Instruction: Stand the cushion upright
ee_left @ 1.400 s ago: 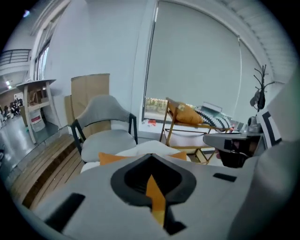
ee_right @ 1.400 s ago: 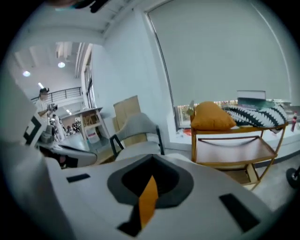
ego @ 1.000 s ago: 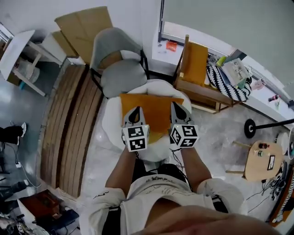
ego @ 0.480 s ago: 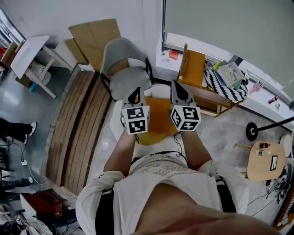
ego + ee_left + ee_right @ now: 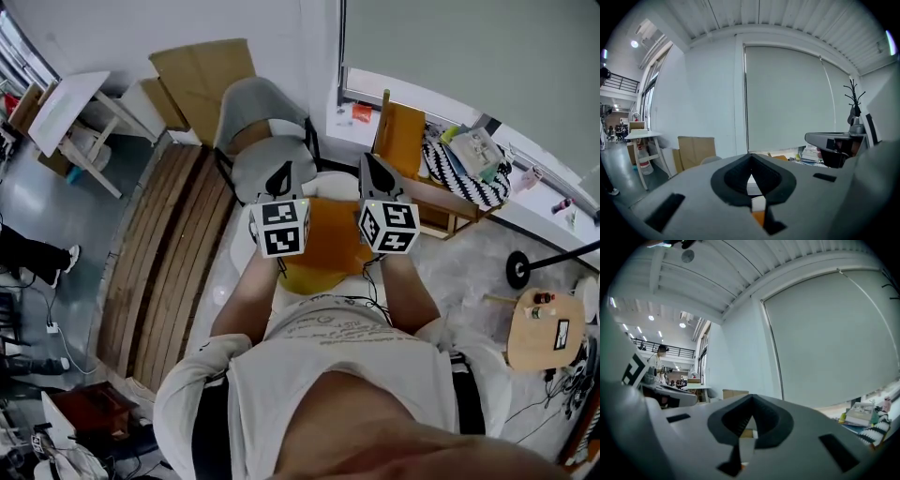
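Observation:
The orange cushion (image 5: 330,242) hangs between my two grippers above the white round seat (image 5: 242,251), its lower edge sagging toward the person's body. My left gripper (image 5: 278,174) holds the cushion's left side and my right gripper (image 5: 368,163) its right side. Both point away from the person, roughly level. In the left gripper view the jaws (image 5: 751,172) are closed, with a sliver of orange fabric (image 5: 758,217) pinched low between them. The right gripper view shows closed jaws (image 5: 749,417) too, with a trace of orange at their base. Most of the cushion is hidden under the grippers and marker cubes.
A grey chair (image 5: 265,141) stands just beyond the white seat. A wooden rack (image 5: 441,195) with a second orange cushion (image 5: 401,139) stands at the right. Wooden slats (image 5: 164,253) lie on the floor at the left. A small round wooden table (image 5: 544,330) is at the far right.
Both grippers have risen together, lifting the cushion's near edge off the white seat. The cushion went from lying flat to hanging under the grippers.

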A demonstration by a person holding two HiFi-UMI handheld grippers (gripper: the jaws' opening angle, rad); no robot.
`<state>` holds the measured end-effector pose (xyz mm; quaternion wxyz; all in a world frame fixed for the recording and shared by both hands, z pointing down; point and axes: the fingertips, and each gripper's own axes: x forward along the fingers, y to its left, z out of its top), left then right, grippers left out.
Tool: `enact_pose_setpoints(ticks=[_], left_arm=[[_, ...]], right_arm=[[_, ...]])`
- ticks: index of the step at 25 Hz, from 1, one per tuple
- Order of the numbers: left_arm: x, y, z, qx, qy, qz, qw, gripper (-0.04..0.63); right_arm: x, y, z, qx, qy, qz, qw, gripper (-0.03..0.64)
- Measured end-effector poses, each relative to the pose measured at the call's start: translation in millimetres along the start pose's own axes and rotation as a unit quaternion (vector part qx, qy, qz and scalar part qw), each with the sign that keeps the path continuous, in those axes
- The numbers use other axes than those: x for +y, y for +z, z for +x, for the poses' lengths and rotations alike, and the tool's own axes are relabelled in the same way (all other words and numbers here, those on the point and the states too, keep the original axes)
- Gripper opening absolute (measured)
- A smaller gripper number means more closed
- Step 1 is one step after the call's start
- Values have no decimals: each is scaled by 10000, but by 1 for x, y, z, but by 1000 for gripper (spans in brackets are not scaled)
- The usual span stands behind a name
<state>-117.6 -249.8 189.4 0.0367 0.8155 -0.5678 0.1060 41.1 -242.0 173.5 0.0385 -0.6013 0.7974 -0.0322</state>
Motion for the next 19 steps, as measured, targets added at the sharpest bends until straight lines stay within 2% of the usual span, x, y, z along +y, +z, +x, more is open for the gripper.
enact_pose_setpoints(ticks=[11,19], left_arm=[[20,7,-9,-88,17,-61,9999,21],[28,-3,-18,-52,8,-83,10000,21]], right_arm=[[20,3,7,-44,84,93,9999,26],[36,1,4,-96,112,-7,9999,26]])
